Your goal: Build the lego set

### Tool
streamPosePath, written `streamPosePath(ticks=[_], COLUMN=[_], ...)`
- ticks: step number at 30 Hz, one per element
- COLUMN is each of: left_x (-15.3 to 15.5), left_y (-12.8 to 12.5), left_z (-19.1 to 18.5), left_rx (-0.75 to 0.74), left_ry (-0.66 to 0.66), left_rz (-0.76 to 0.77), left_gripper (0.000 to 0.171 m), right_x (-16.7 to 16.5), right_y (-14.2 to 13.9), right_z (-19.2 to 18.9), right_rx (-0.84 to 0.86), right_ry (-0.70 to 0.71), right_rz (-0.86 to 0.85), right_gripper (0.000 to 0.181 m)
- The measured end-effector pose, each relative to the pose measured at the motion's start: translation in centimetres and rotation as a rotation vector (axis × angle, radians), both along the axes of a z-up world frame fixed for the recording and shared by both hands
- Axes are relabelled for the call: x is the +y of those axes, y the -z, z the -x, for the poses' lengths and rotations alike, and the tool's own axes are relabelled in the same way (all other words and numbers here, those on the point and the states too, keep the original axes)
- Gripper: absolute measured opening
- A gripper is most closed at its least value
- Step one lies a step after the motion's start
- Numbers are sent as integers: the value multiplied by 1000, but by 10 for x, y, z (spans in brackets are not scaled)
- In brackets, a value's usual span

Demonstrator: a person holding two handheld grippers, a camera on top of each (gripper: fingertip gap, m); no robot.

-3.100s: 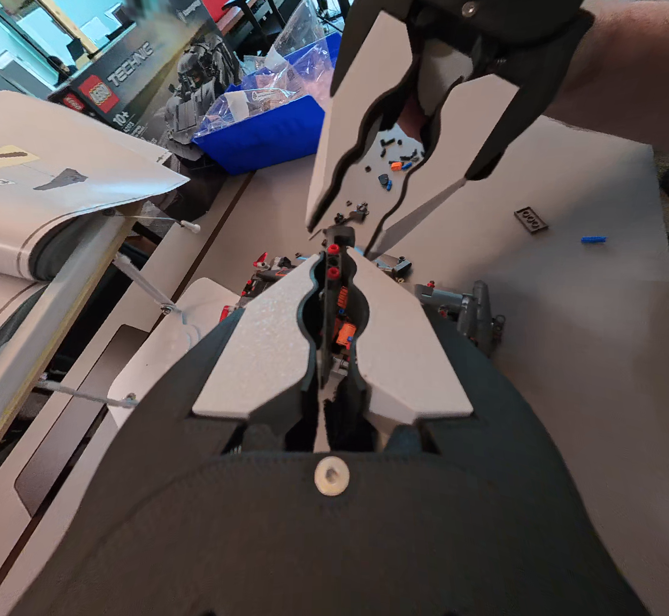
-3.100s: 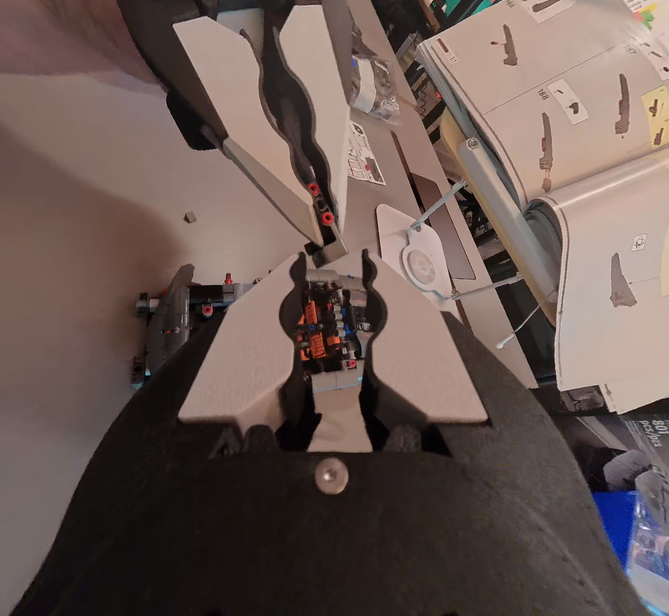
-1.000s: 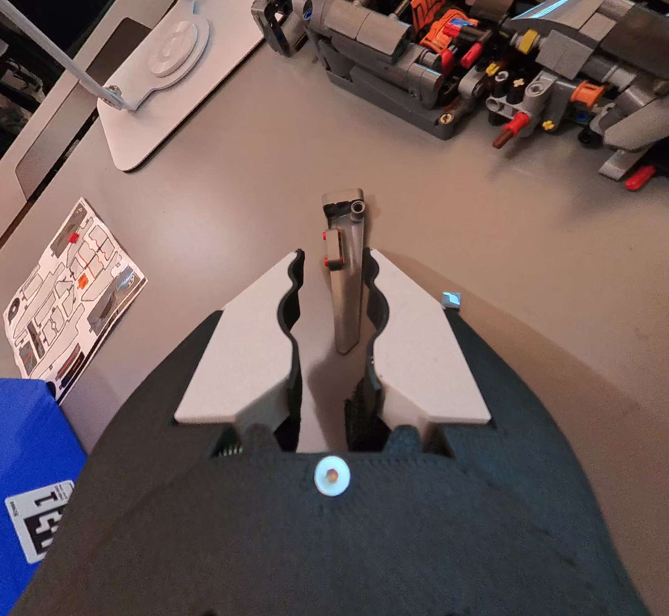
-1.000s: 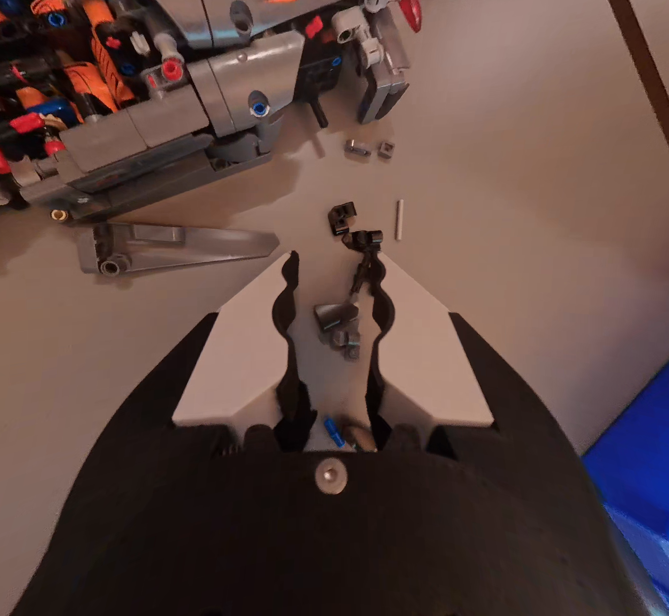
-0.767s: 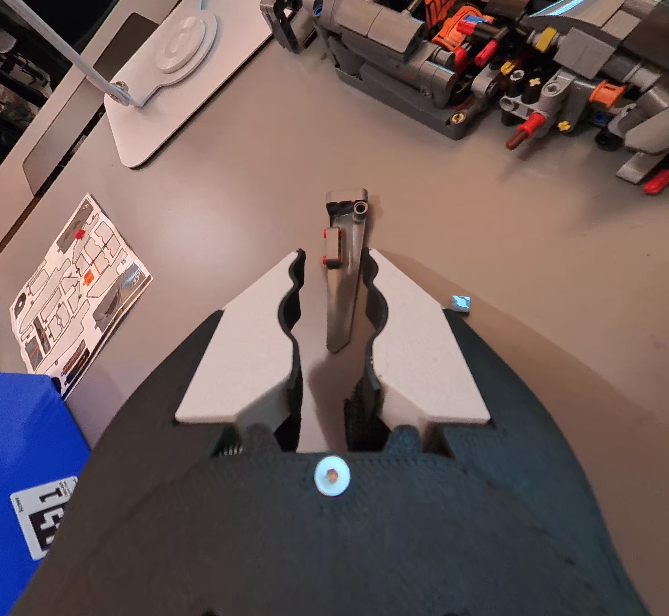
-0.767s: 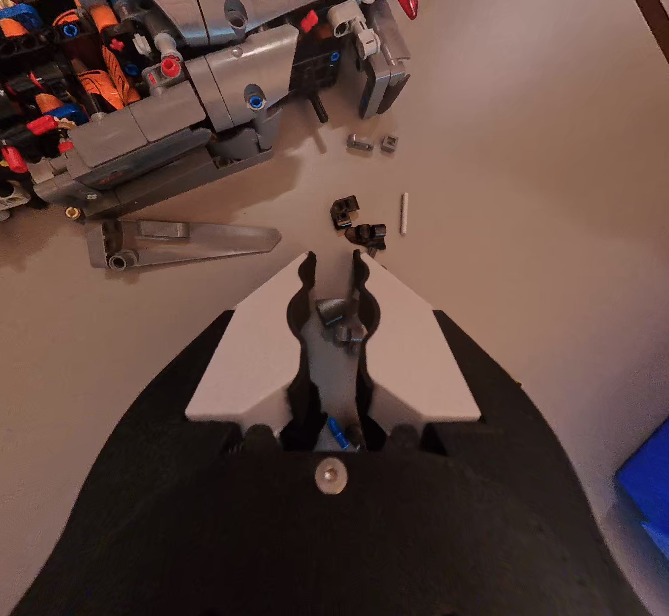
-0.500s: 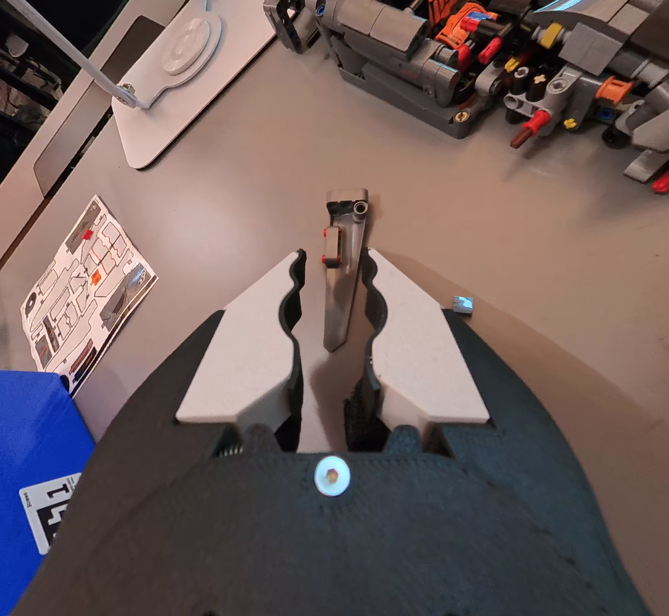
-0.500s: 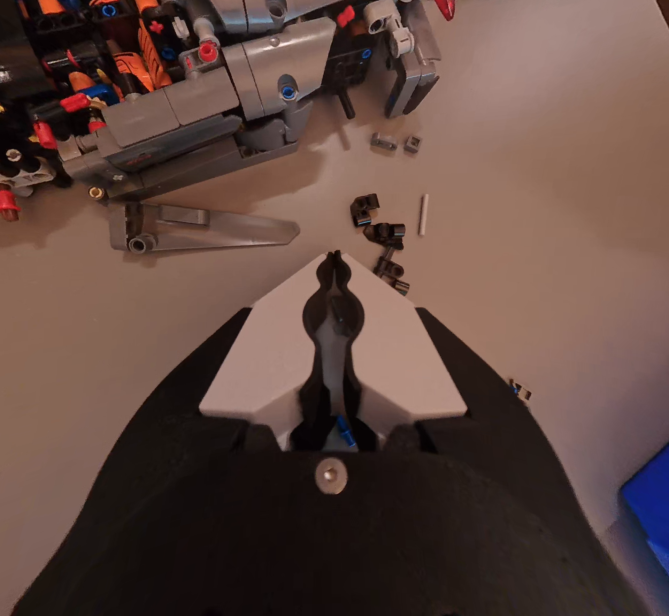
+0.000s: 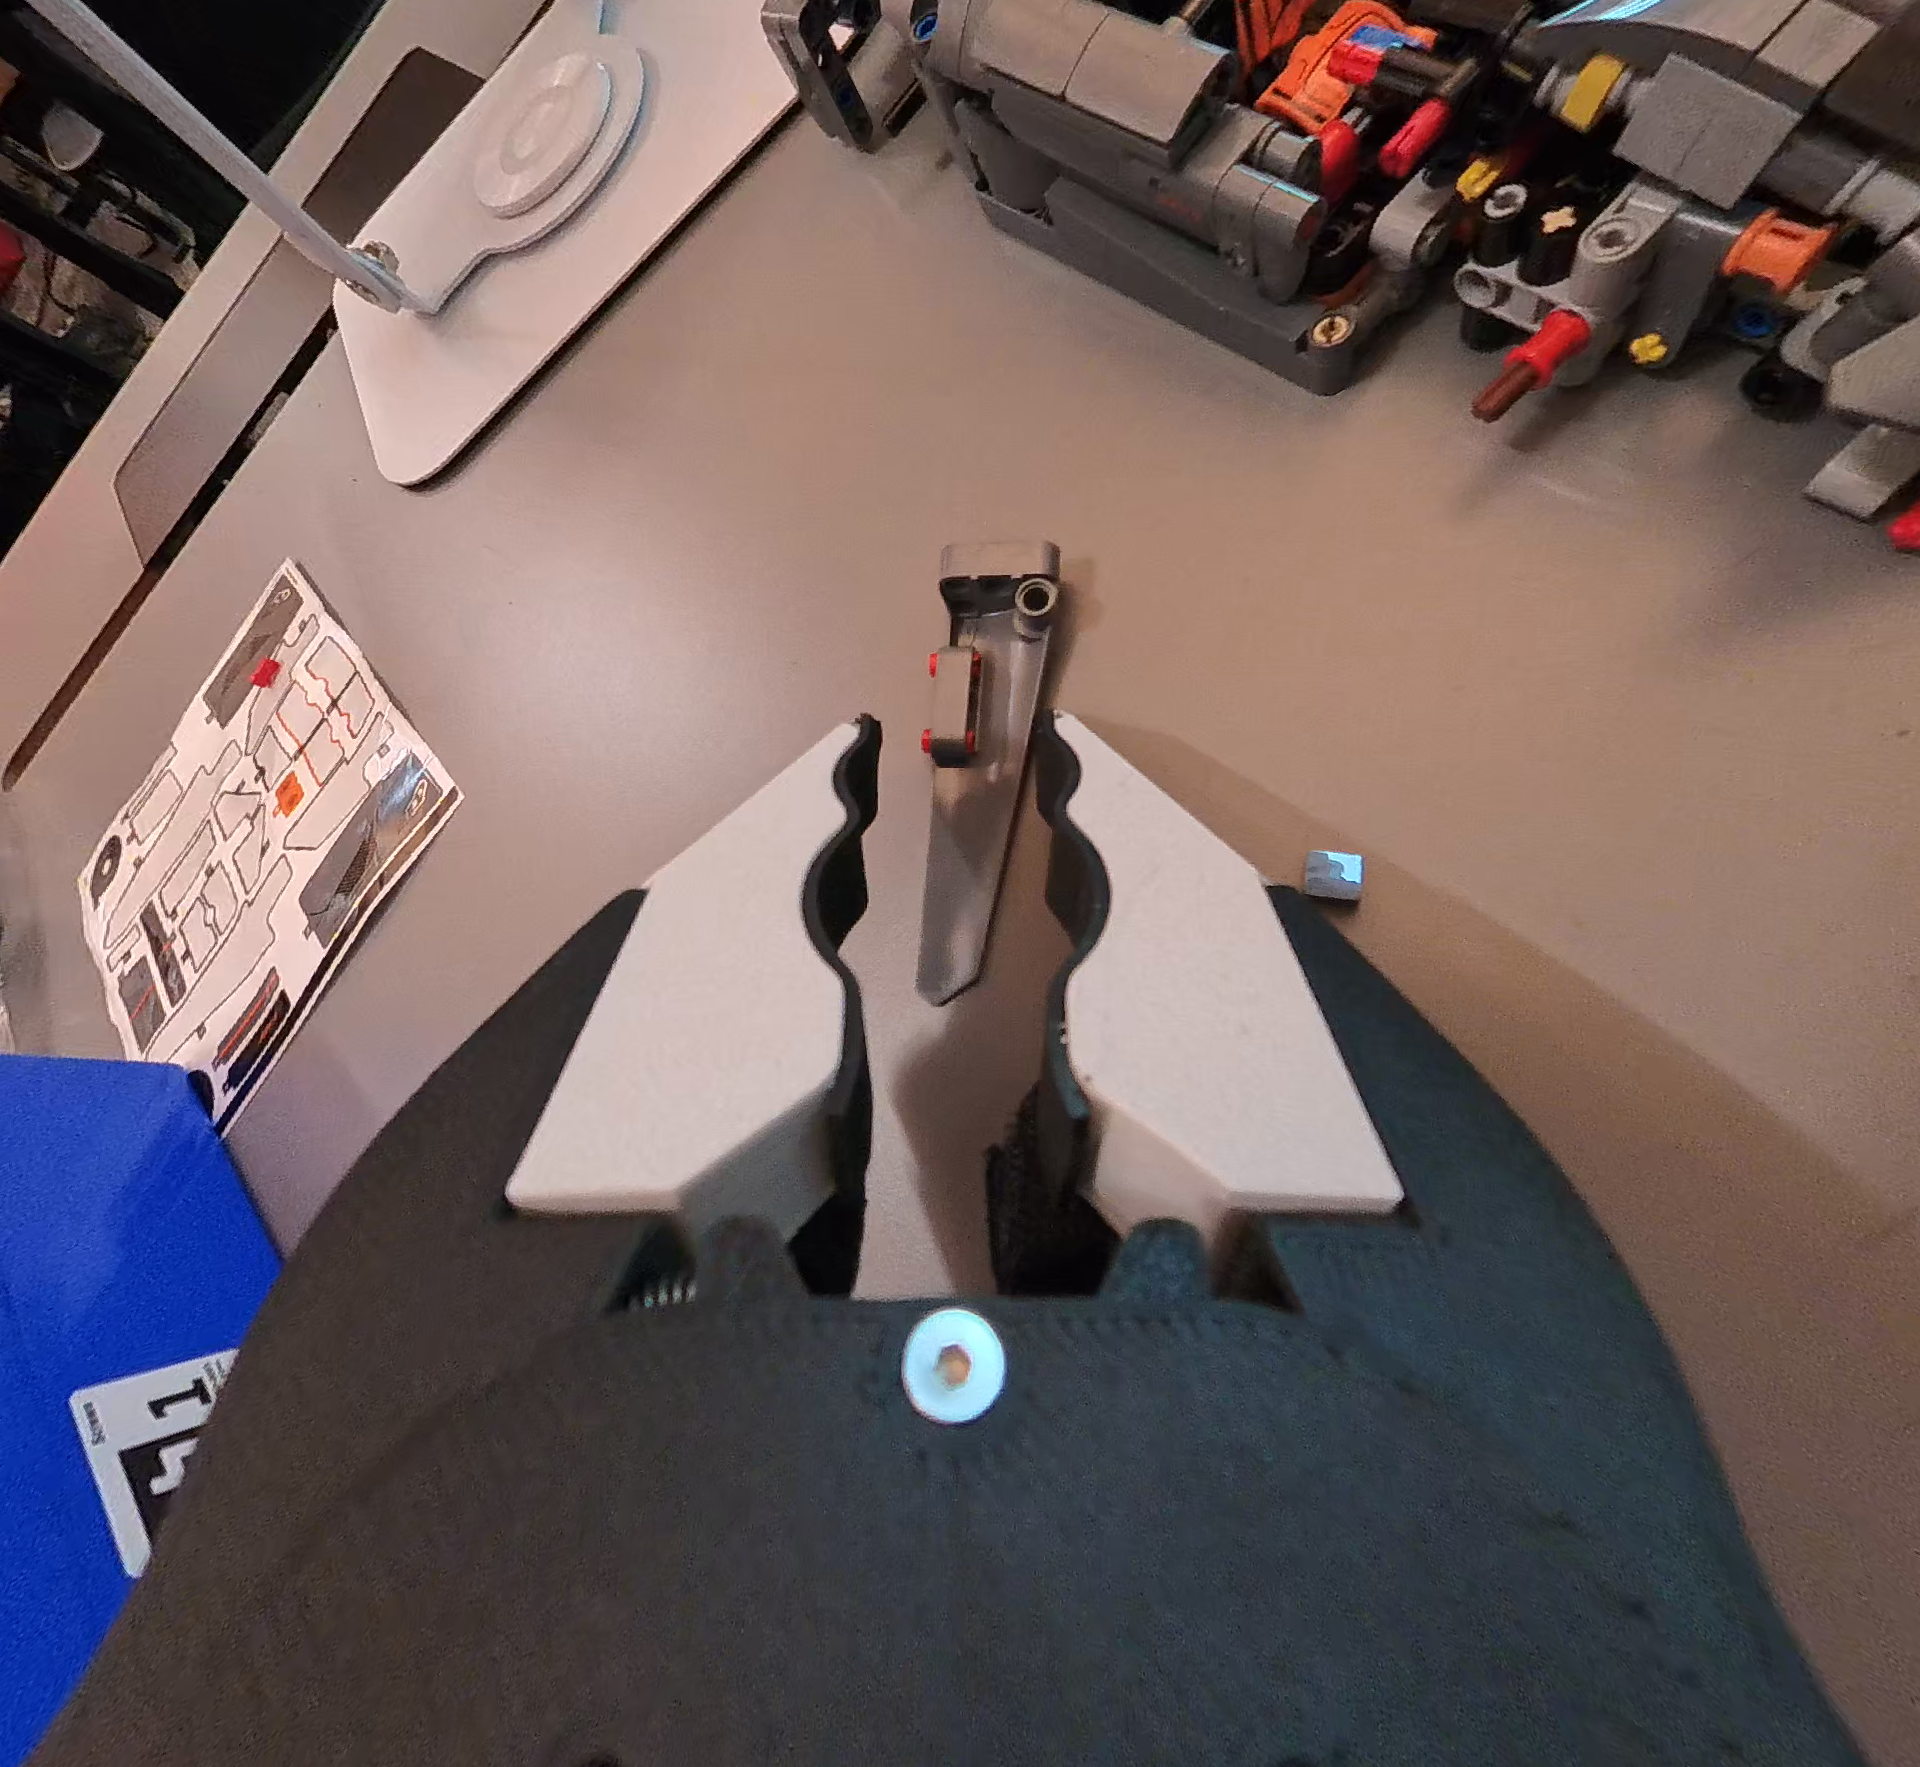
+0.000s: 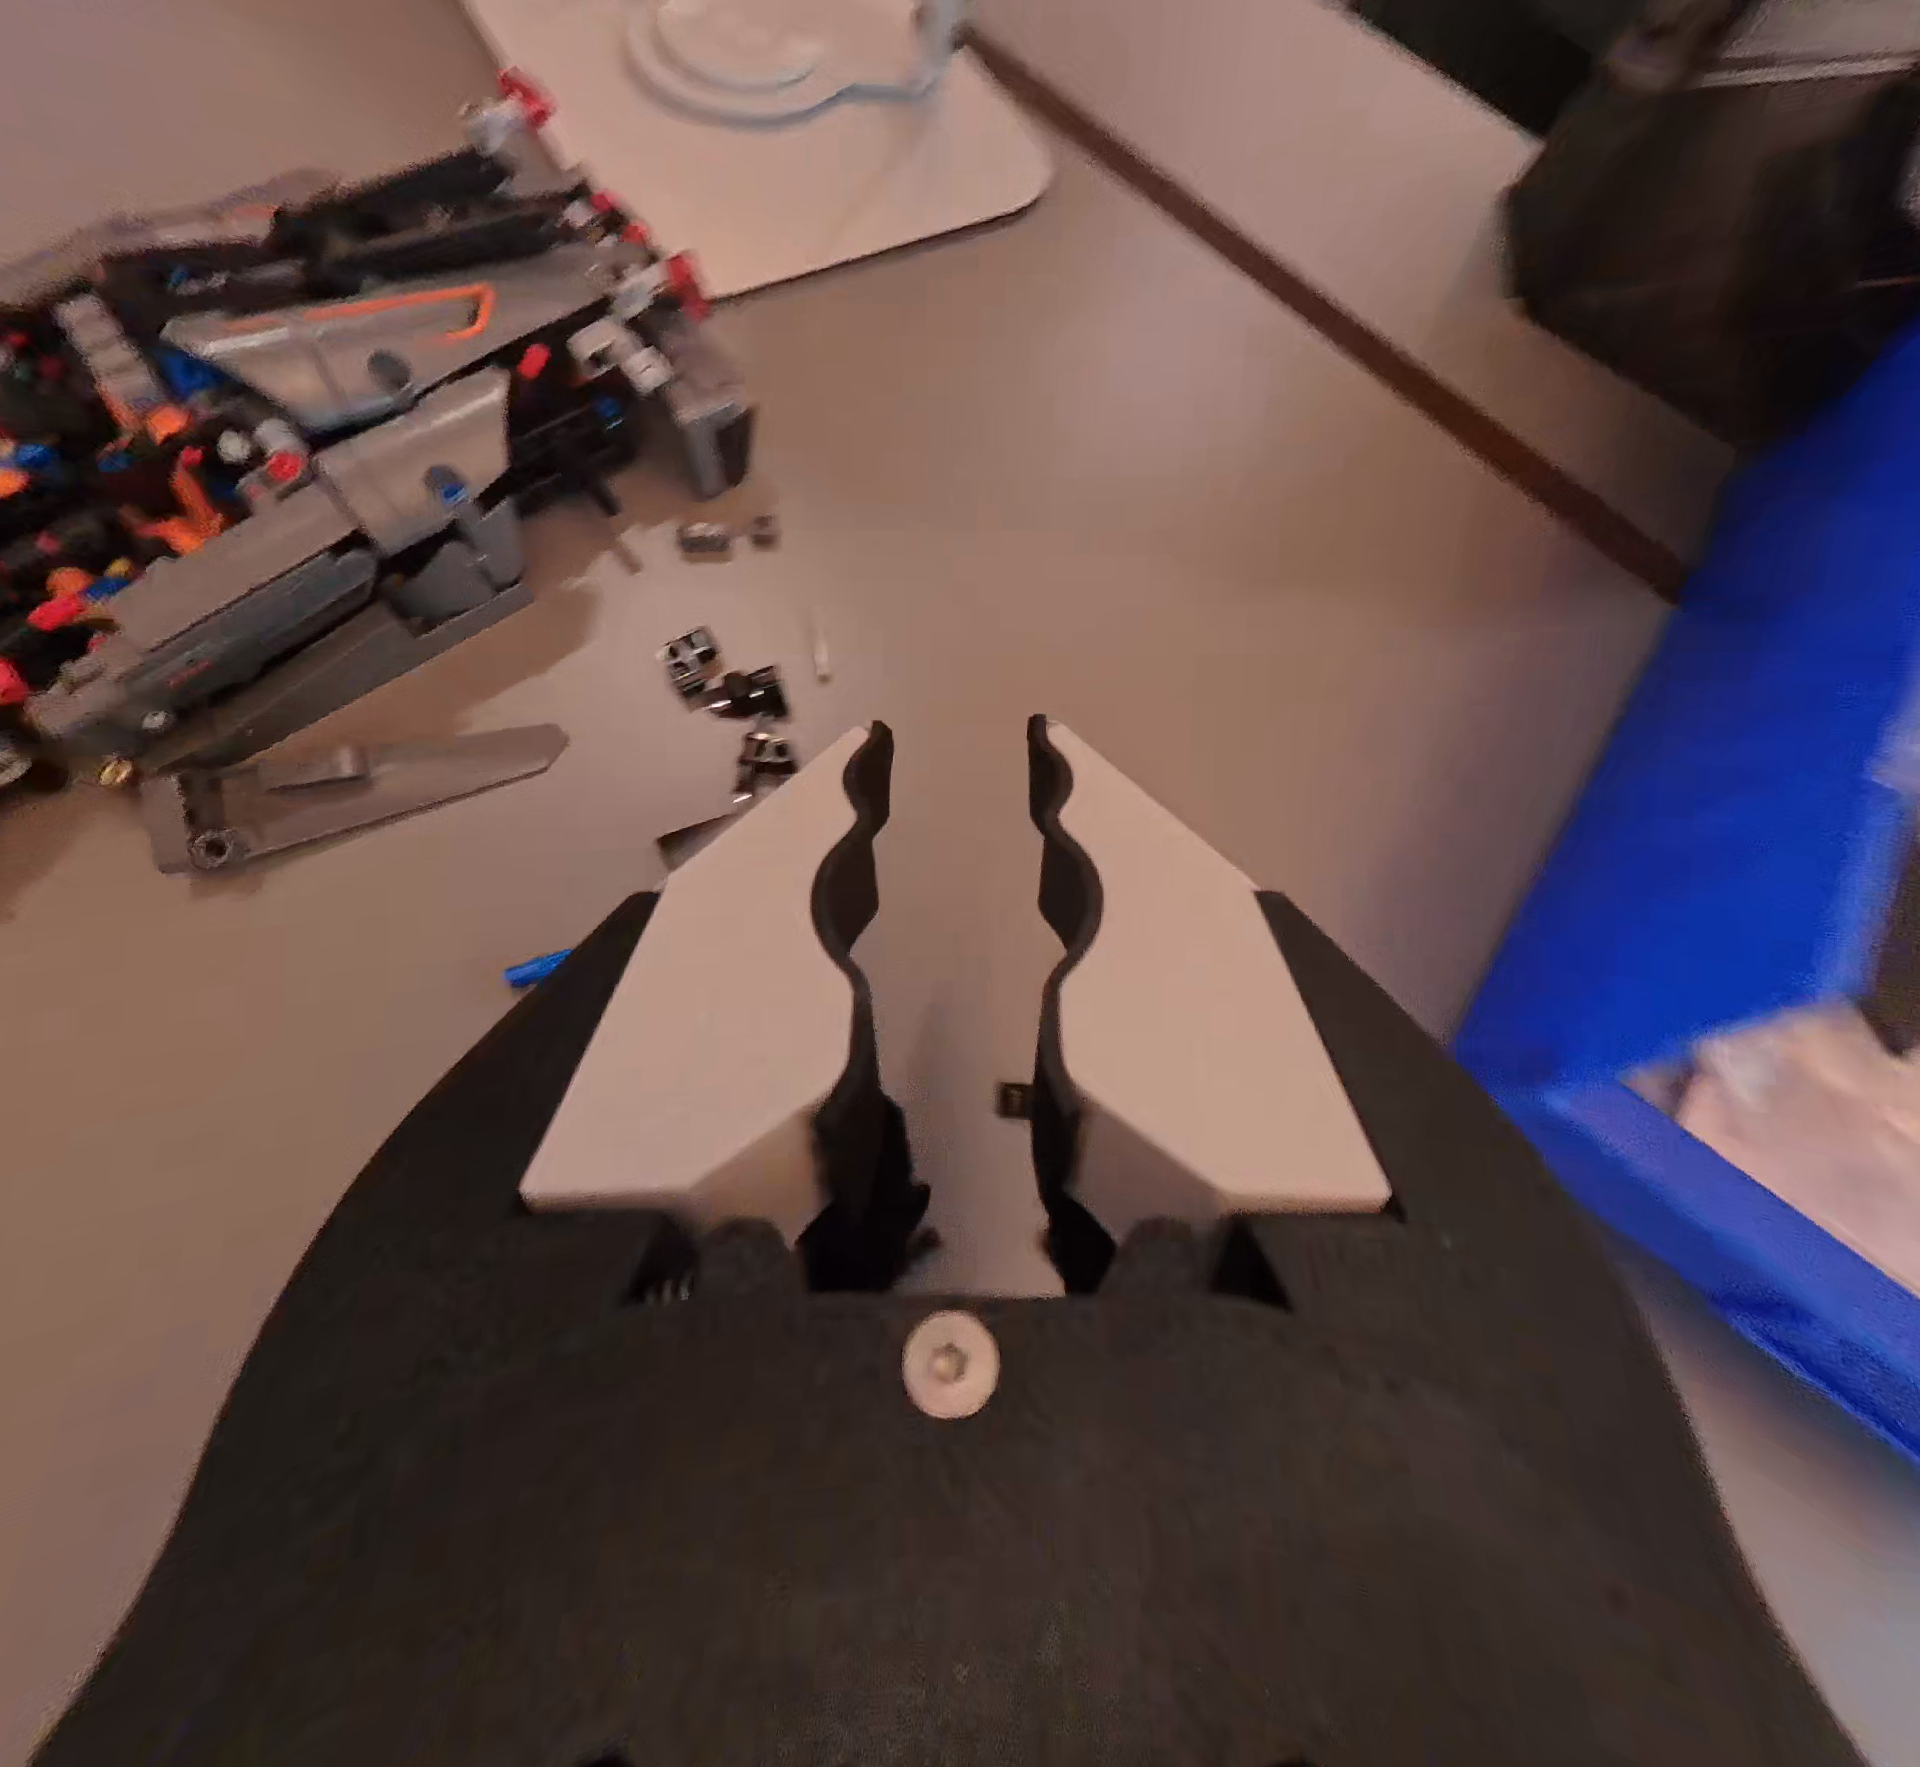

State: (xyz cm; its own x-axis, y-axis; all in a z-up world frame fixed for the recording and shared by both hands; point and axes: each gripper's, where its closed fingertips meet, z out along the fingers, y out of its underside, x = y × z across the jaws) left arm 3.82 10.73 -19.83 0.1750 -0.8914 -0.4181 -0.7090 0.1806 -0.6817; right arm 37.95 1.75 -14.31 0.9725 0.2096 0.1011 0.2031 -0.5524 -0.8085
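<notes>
**Grey wing panel lies loose between parted fingers**

The tapered grey panel [image 9: 982, 782], carrying a red-pinned connector, rests flat on the tabletop [image 9: 1351, 678] inside the released left claw [image 9: 956, 730]. The right claw [image 10: 954, 730] gapes empty. Bare tabletop separates the panel from the model [image 9: 1299, 138]; a blue bin [image 10: 1714, 782] borders the right.

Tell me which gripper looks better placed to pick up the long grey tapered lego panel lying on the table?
Left. The left gripper is open with the long grey tapered lego panel lying between its fingers; the right gripper is open beside it, nearer the blue bin.

R gripper [image 10: 954, 730] now apart, empty, raised vs 0.5 s ago.
</notes>
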Motion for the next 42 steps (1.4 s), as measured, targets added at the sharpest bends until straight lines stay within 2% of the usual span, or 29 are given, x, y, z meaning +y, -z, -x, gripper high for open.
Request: streamPosePath(ticks=[2, 5, 9, 16, 20, 24, 26, 29, 34, 42], left_x=[0, 1, 1, 2, 2, 3, 2, 2, 1, 1], left_y=[0, 0, 0, 0, 0, 0, -1, -2, -2, -3], left_z=[0, 0, 0, 0, 0, 0, 0, 0, 0, 0], left_rx=[0, 1, 2, 2, 2, 1, -3, -14, -11, -19], left_ry=[-2, -2, -5, -9, -8, -9, -7, -3, 5, 2], left_rz=[0, -1, -1, -6, -5, -3, -3, -3, 2, 10], left_gripper=[29, 28, 27, 27, 27, 28, 28, 29, 29, 30], right_x=[-6, -18, -24, -14, 3, 28, 41, 58, 66, 75], right_y=[-17, -28, -31, -7, 3, 23, 36, 43, 60, 63], right_z=[-22, -43, -44, -16, 30, 79, 84, 89, 86, 85], right_rx=[32, 90, 144, 61, 98, 0, -49, 24, 34, 46], right_ry=[73, 123, 93, 3, -129, -255, -248, -237, -205, -204], right_rz=[-74, -102, -110, -15, 35, 139, 196, 210, 267, 264], right_gripper=[25, 27, 27, 26, 26, 25, 26, 24, 23, 14])
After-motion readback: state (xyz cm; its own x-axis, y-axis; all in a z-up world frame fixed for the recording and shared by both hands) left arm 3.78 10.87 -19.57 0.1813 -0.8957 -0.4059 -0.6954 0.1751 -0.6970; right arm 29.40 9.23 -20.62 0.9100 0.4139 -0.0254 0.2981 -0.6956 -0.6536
